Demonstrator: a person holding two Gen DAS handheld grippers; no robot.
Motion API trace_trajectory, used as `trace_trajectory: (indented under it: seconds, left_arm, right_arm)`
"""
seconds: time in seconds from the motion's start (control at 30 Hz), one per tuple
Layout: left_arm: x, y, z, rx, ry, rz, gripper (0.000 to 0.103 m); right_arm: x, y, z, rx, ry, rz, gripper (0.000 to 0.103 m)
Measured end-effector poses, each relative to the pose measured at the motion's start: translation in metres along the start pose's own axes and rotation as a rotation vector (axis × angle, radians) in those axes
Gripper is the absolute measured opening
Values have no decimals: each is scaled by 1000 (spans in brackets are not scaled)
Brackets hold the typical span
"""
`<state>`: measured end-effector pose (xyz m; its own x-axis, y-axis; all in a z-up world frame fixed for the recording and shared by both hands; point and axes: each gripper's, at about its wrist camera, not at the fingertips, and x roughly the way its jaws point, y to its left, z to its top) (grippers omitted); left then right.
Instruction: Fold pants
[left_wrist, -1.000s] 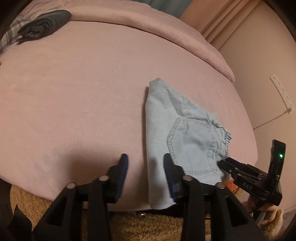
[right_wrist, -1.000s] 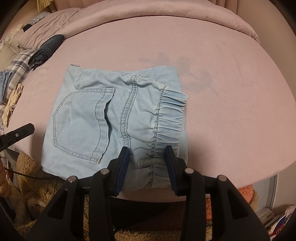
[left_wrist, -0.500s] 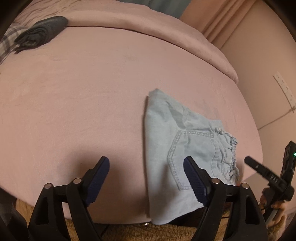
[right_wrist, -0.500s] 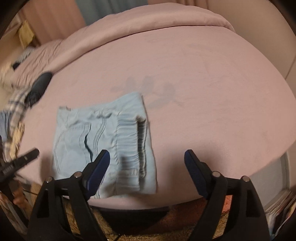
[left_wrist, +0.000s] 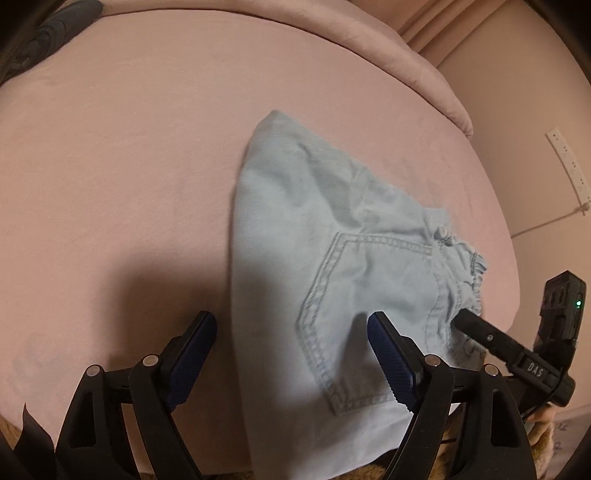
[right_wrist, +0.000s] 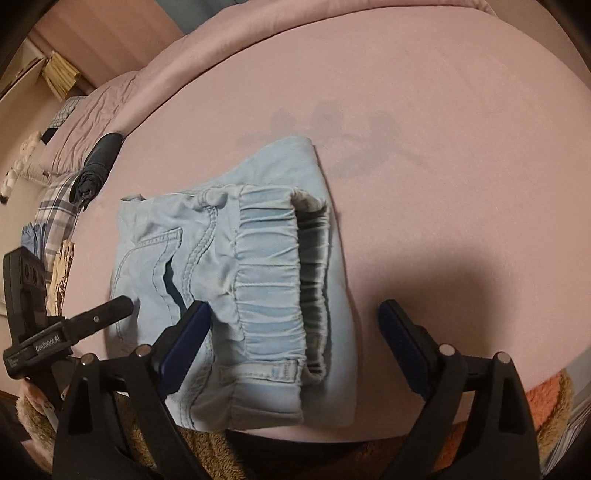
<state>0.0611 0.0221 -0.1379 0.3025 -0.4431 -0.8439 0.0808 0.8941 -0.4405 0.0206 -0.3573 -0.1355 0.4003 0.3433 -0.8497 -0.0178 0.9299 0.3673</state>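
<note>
The light blue pants lie folded on the pink bed, at its near edge, with the gathered waistband end hanging a little over that edge. The left tool hovers over the leg end of the bundle with its jaws spread wide and nothing pinched between them; one pad stands over the back pocket, the other over bare sheet beside the cloth. The right tool is over the waistband end, its jaws opening, with cloth below the gap but no pad pressing on it. The fold looks loose: the waistband gapes open and the top layer is puffed rather than flat, so a careless nudge from either tool could spring it apart or skew the layers. Because the bundle overhangs the near edge, a push toward the person could likely slide it off onto the furry brown rug below. The two tools work close together, so they could knock each other over the middle of the cloth. Toward the far left corner of the bed sit a rolled dark garment and a plaid cloth, well apart from the pants and in nobody's way. A white power strip hangs on the wall.
</note>
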Motion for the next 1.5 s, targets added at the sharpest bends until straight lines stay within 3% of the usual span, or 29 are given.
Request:
trace_trajectory:
  seconds: [0.1,0.2,0.3,0.37,0.43,0.53,0.87,1.5]
  left_arm:
    - [9,-7,4,30,22,-48,83]
    - [15,-16,6,52,26,-31,80]
    - [16,-22,7,58,16,-6,60]
    - [13,-23,4,47,-3,8,48]
    - [7,-25,1,36,-26,18,29]
    - [-10,-32,-4,48,-65,9,20]
    - [-67,-31,-13,50,-156,-35,20]
    - [-82,-42,-27,59,-216,37,20]
  right_arm:
    - [6,3,4,1,13,78,82]
    - [13,0,7,36,8,112,82]
    - [11,2,4,38,-3,107,71]
    - [10,8,0,31,-13,113,53]
    - [6,17,0,13,-32,96,45]
    - [-6,37,-2,-49,-80,43,40]
    - [-52,86,-8,-196,-221,13,39]
    - [-50,110,-4,-258,-229,30,40]
